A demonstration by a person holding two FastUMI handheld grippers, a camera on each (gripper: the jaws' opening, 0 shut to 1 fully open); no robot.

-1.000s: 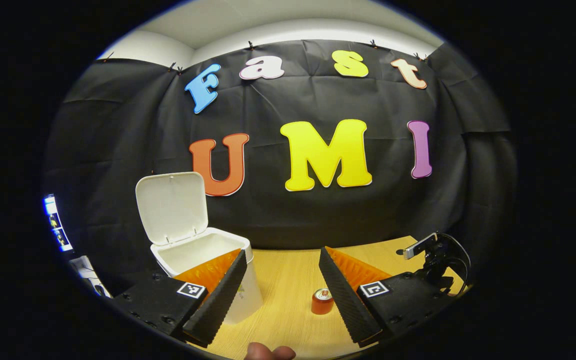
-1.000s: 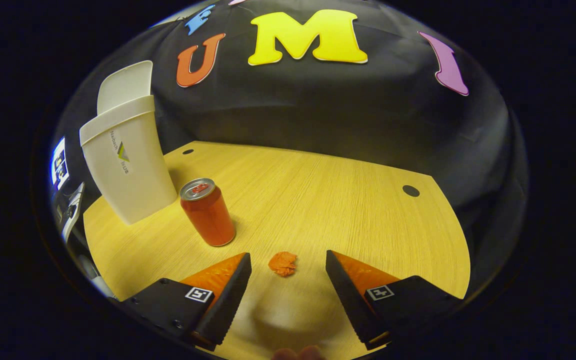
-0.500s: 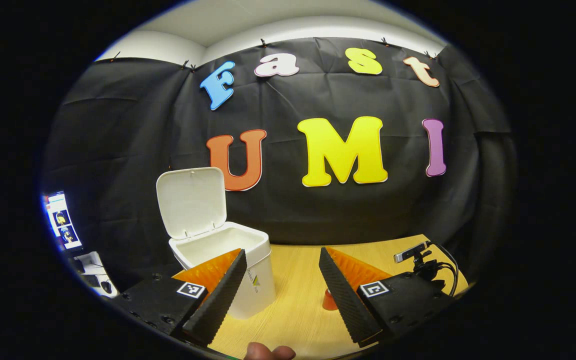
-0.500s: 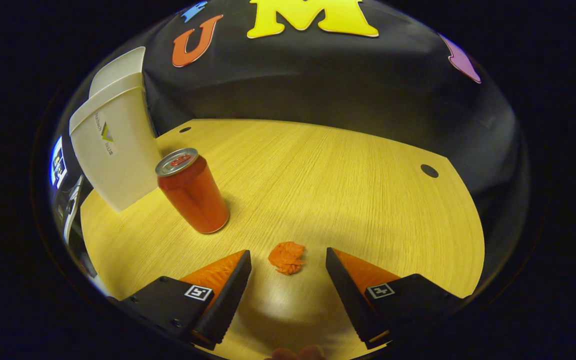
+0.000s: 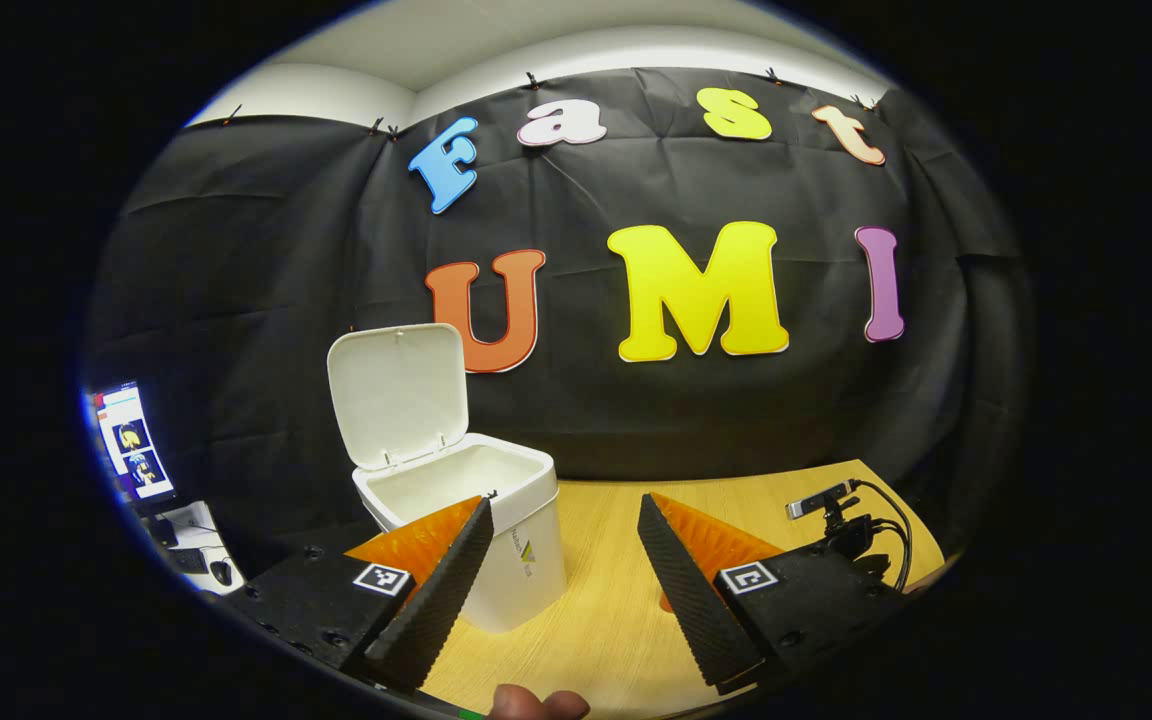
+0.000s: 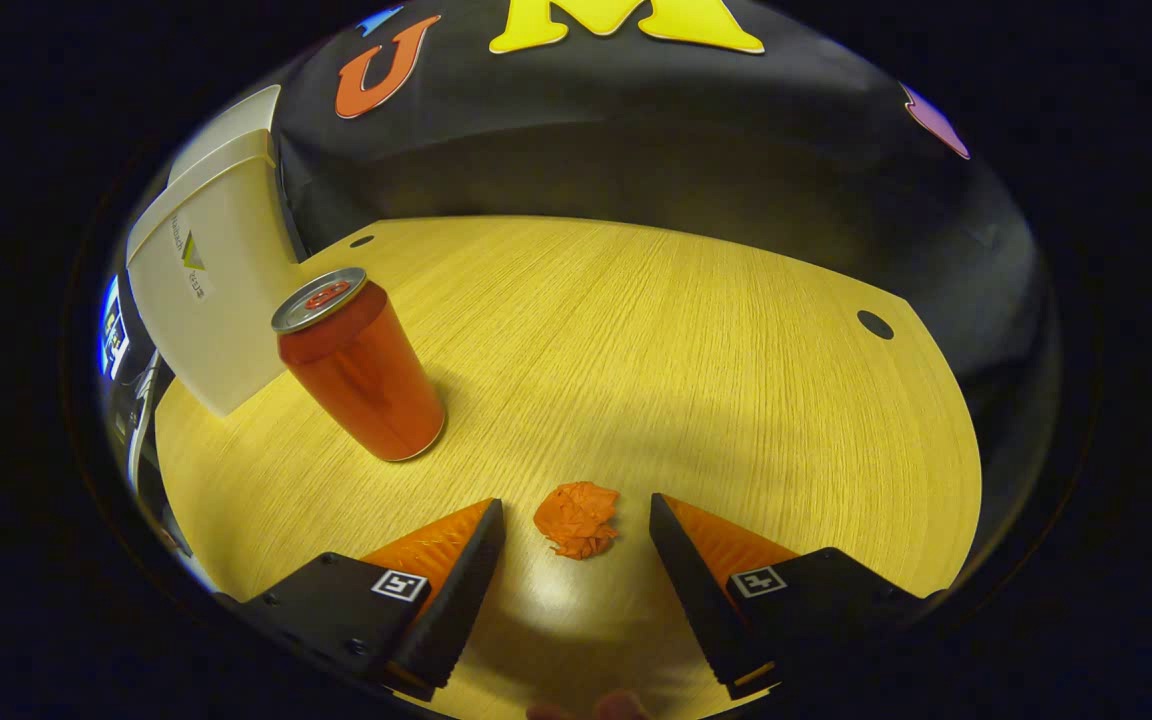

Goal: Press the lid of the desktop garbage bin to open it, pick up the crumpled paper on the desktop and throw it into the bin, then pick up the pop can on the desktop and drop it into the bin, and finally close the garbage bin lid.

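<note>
Right gripper (image 6: 576, 560) fingers spread wide, low over table (image 6: 696, 340); paper ball (image 6: 577, 518) between tips, untouched. Can (image 6: 361, 372) upright at 10 o'clock, beside bin (image 6: 201, 290). Left gripper (image 5: 561, 570) fingers apart, empty; bin lid (image 5: 398, 393) raised.

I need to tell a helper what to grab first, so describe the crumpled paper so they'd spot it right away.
Start at the white garbage bin with its lid up at the wooden desktop's left side, then come forward past the upright red pop can. The crumpled paper lies apart from the can, in front of the open right gripper. It is the small, rumpled orange wad lying low on the wood.
</note>
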